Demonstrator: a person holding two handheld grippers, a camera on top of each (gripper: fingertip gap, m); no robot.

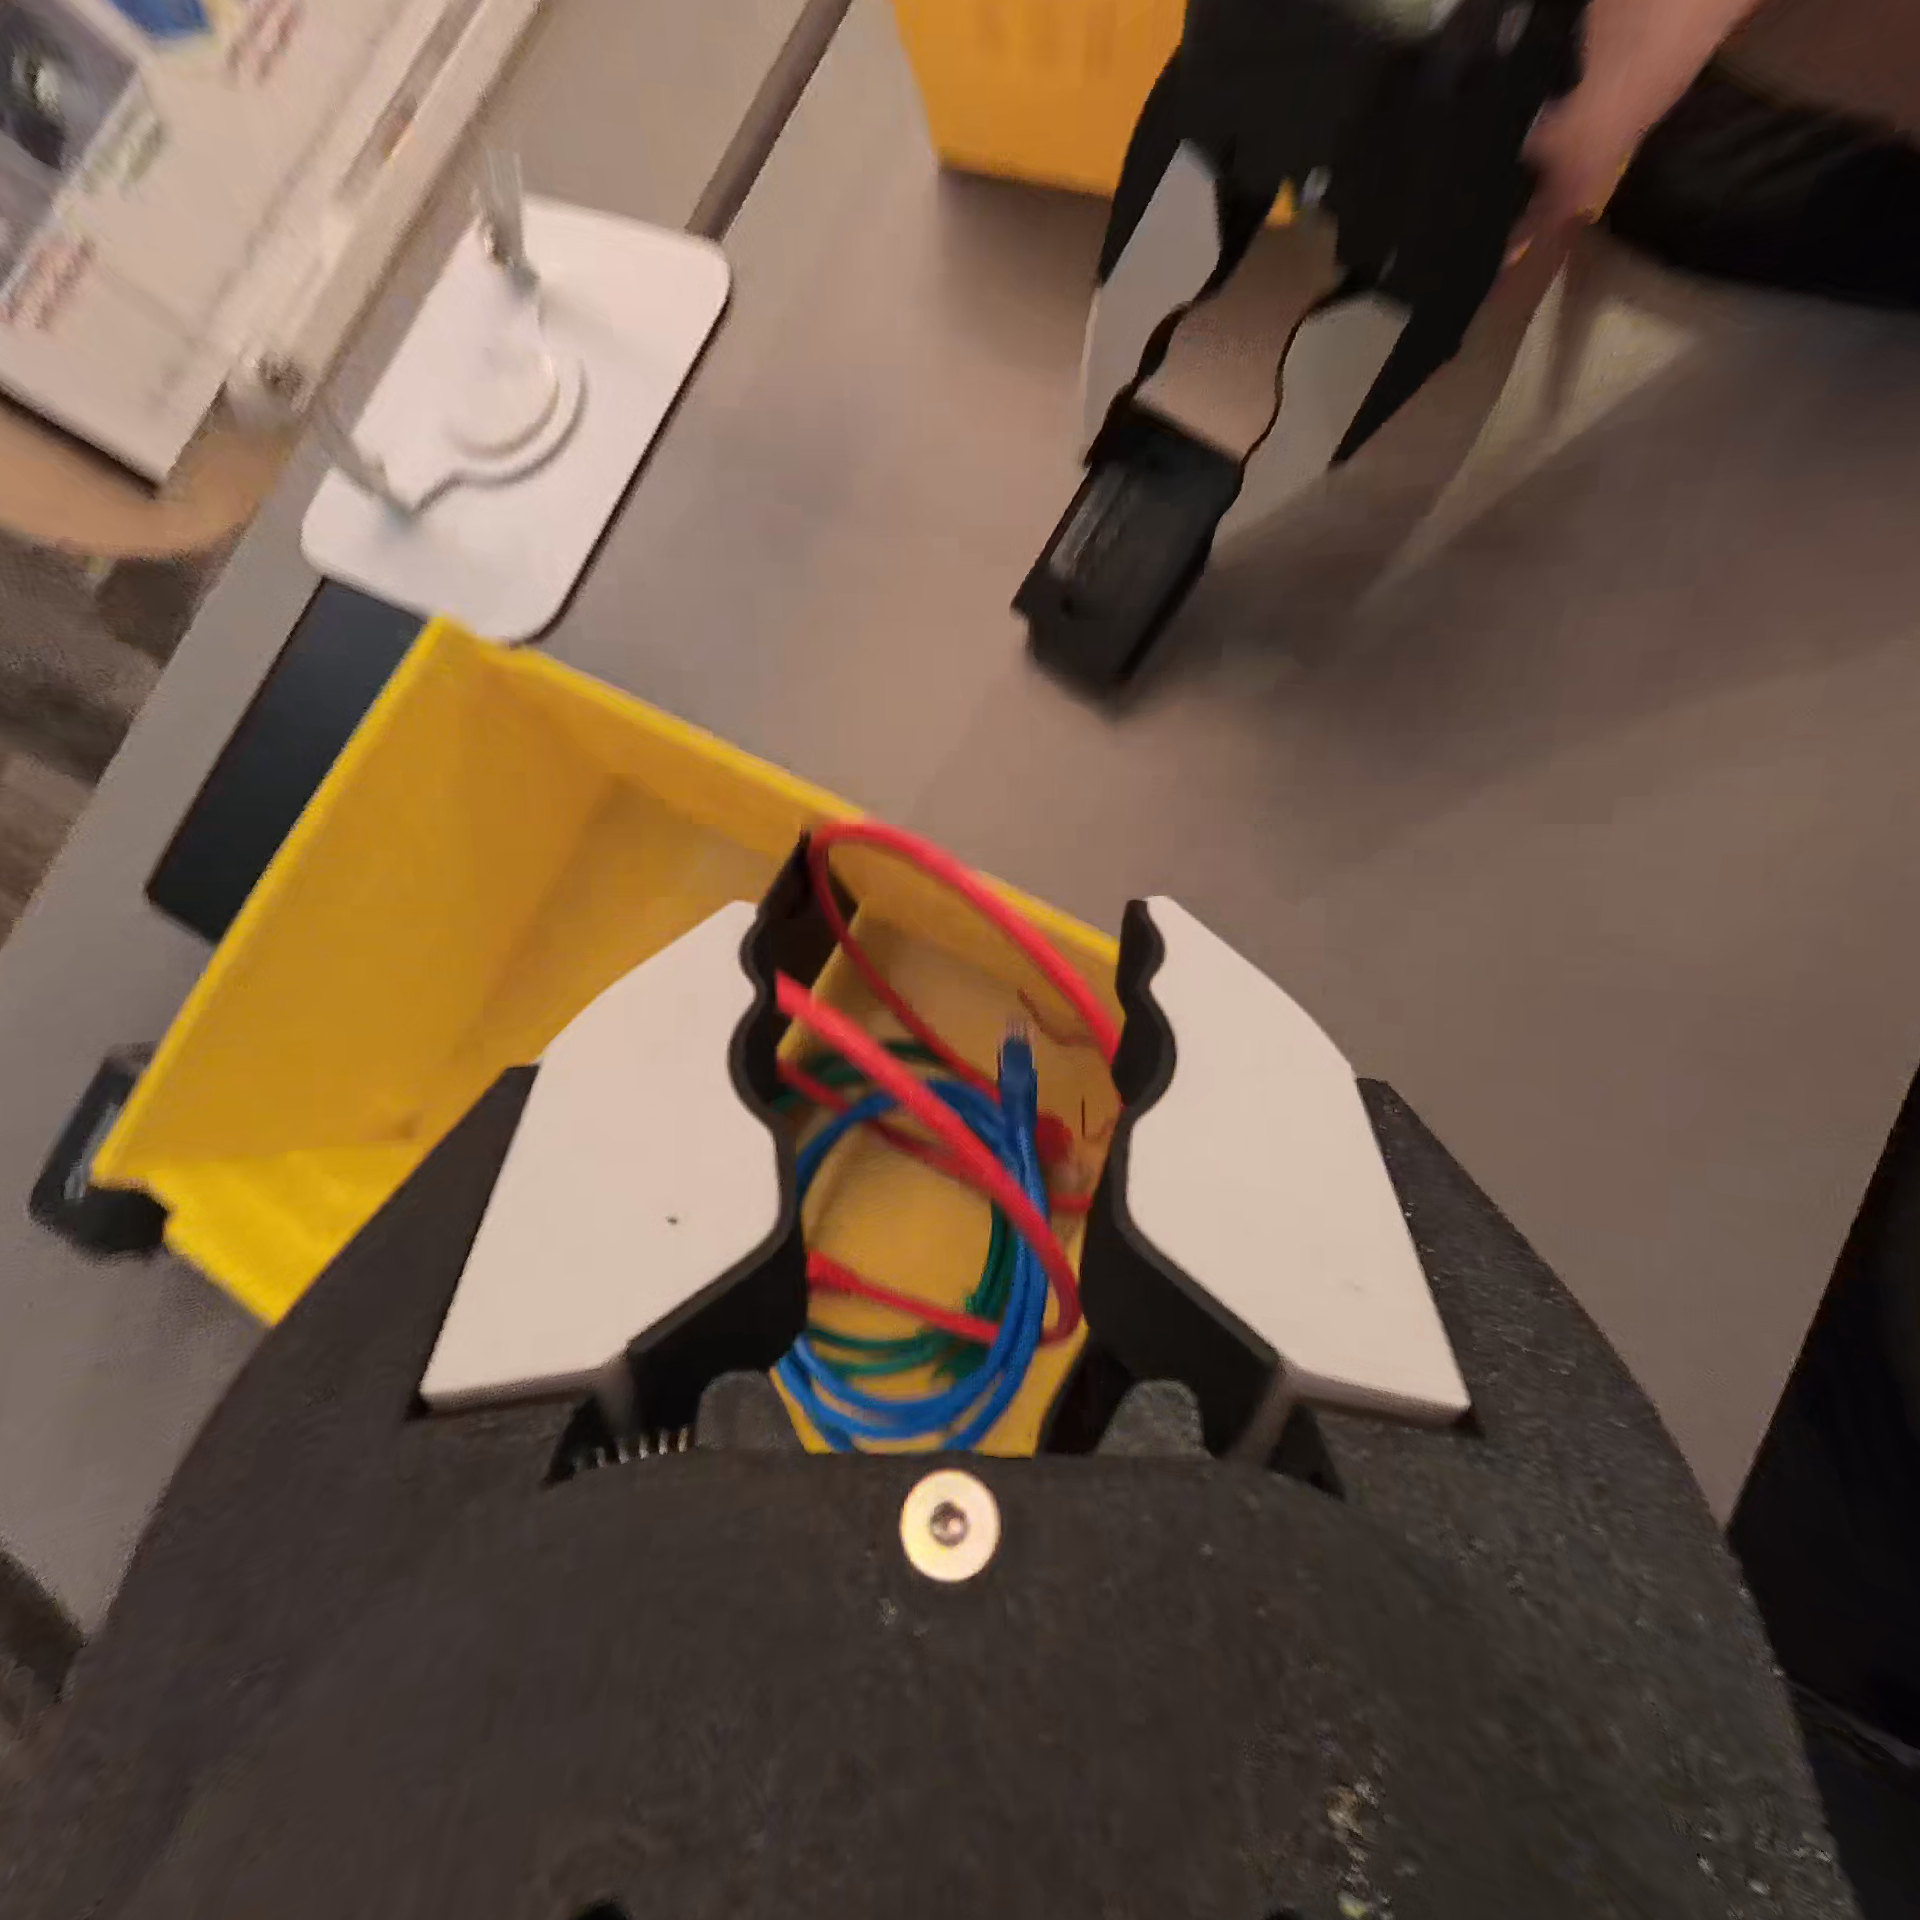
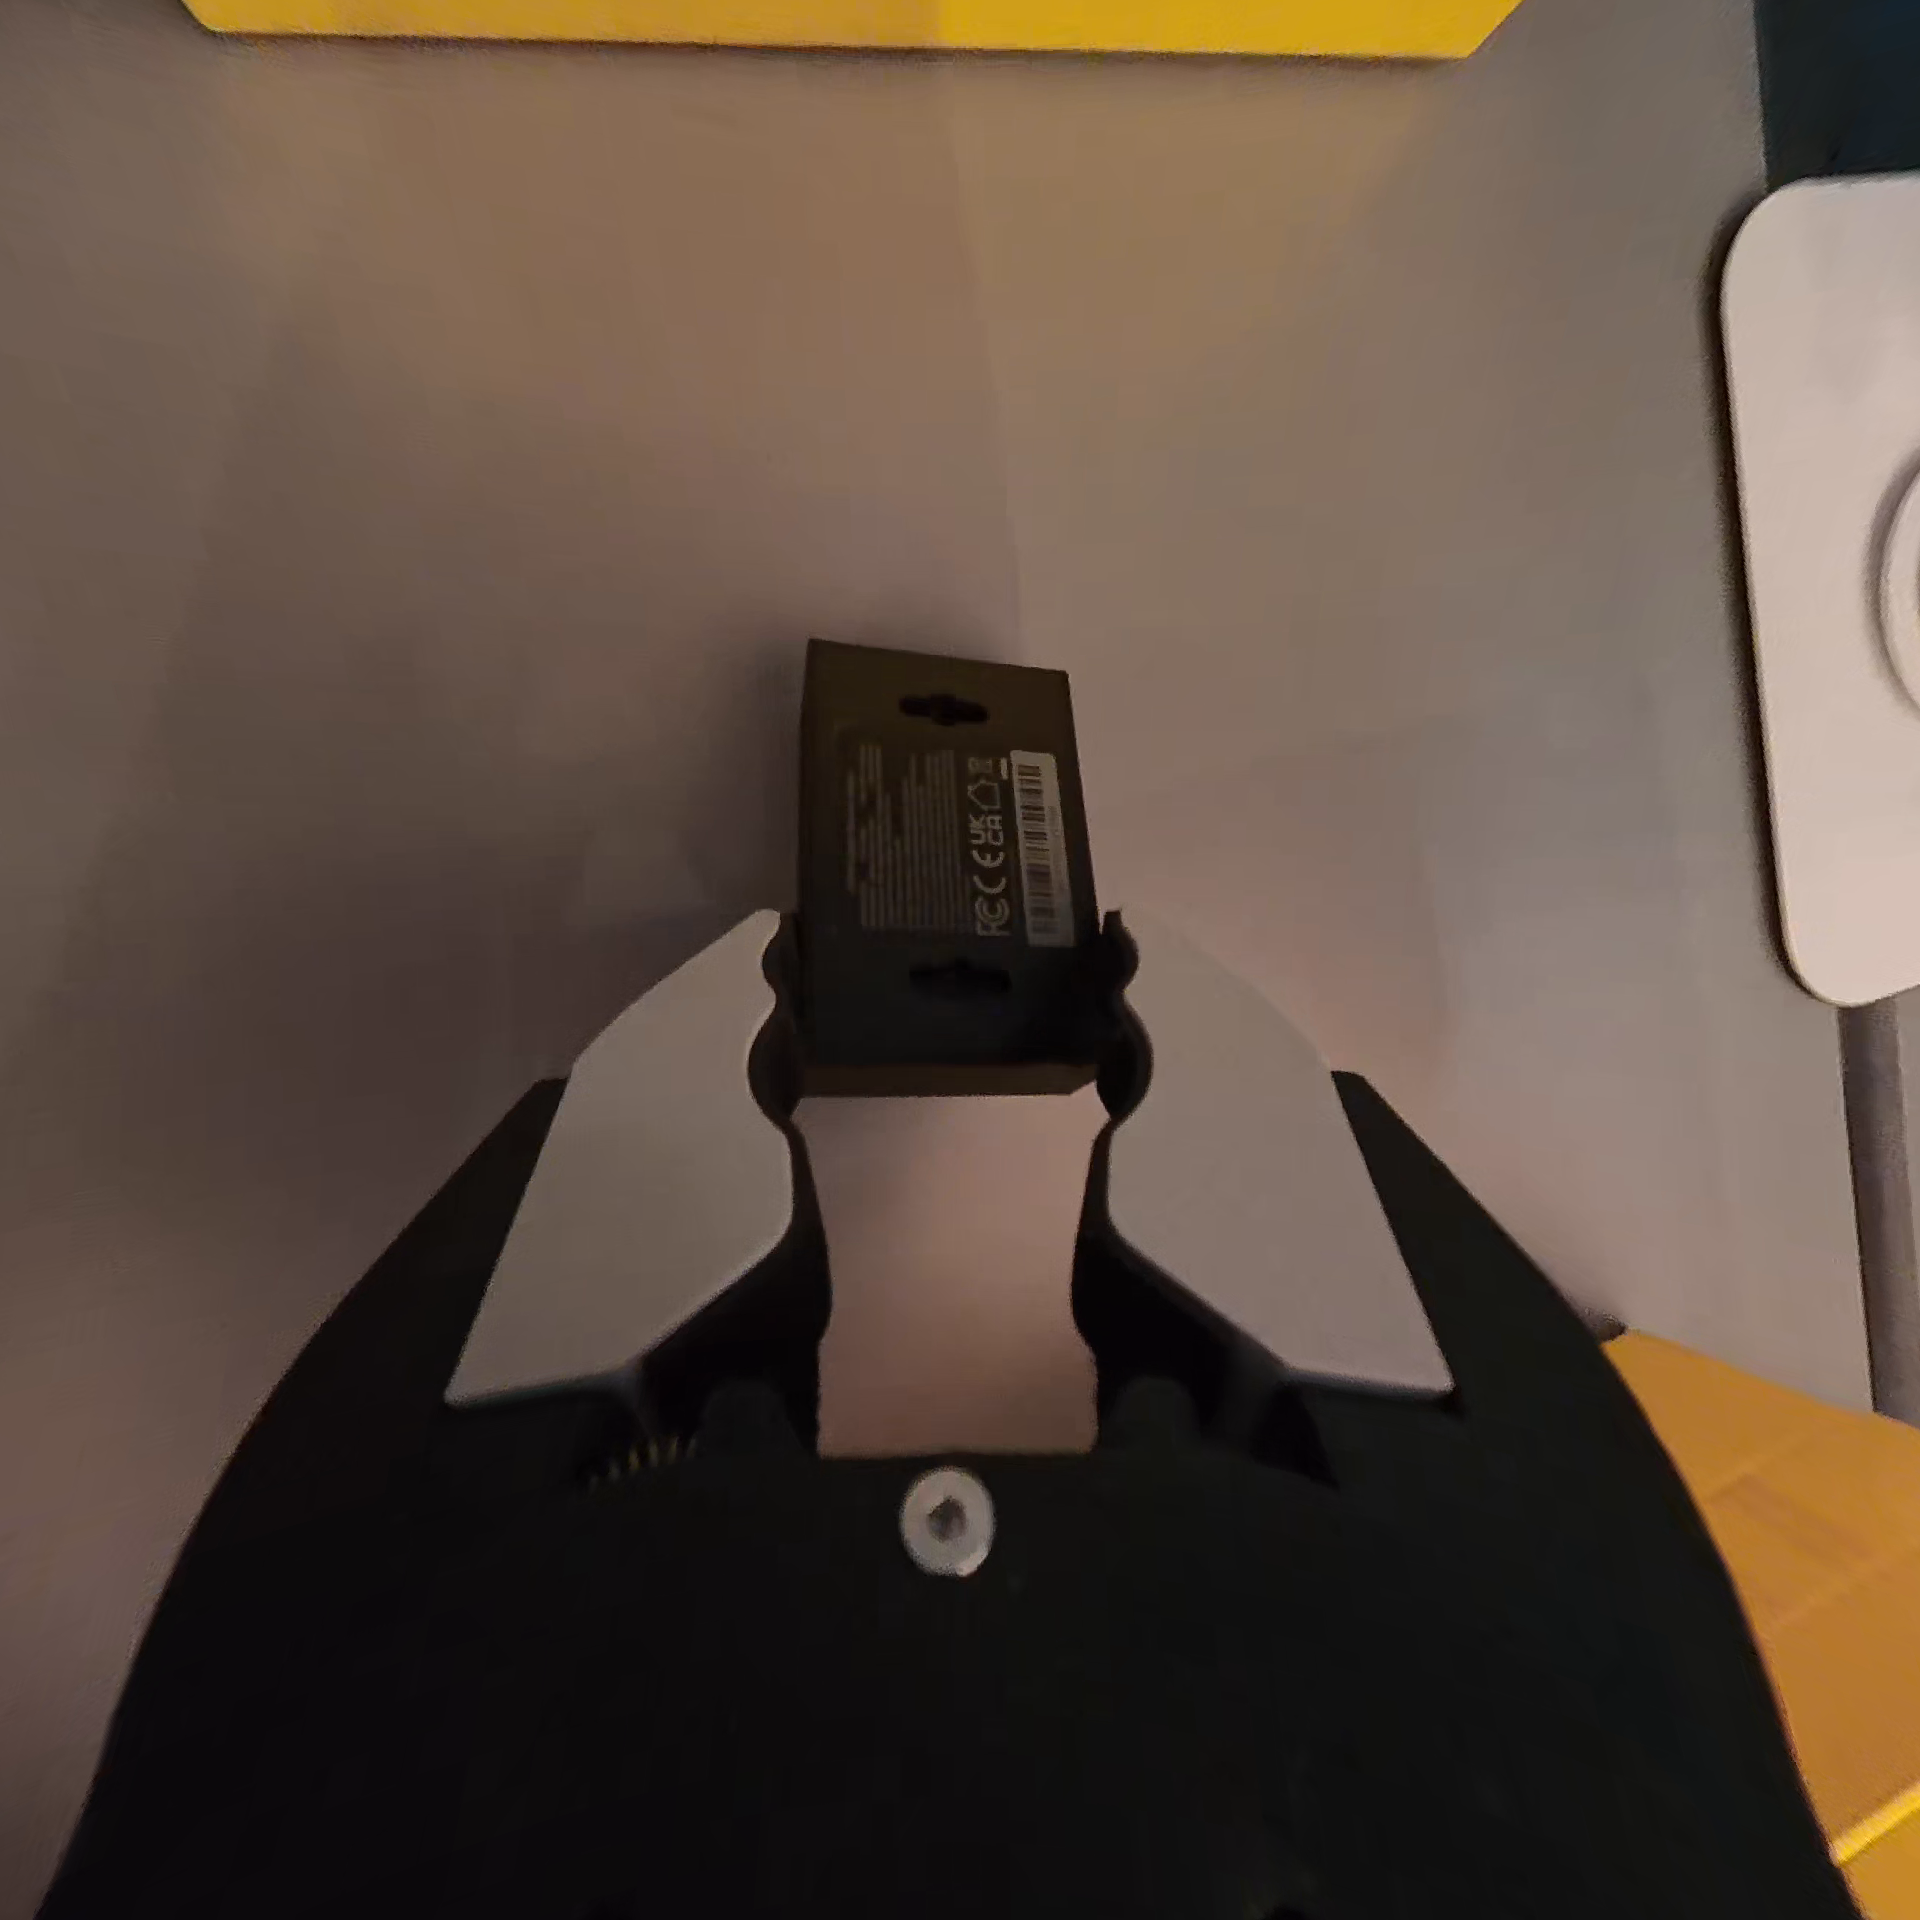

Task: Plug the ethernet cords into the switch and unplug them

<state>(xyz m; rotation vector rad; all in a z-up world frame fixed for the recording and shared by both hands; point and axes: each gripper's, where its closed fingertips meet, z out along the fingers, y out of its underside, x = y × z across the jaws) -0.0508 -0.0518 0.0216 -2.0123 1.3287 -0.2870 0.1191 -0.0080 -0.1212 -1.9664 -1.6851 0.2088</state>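
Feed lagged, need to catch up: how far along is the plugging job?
Early. Done: the right gripper has clamped the black switch. In hand: the left gripper hangs open over the yellow bin, aiming at the loose cords. Left: every plugging and unplugging.

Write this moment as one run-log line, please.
right tool: shut on switch | left tool: open over bin | cords: in bin, unplugged

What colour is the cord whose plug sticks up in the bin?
Blue; it lies coiled with red and green cords in the yellow bin. Left wrist view shows it best.
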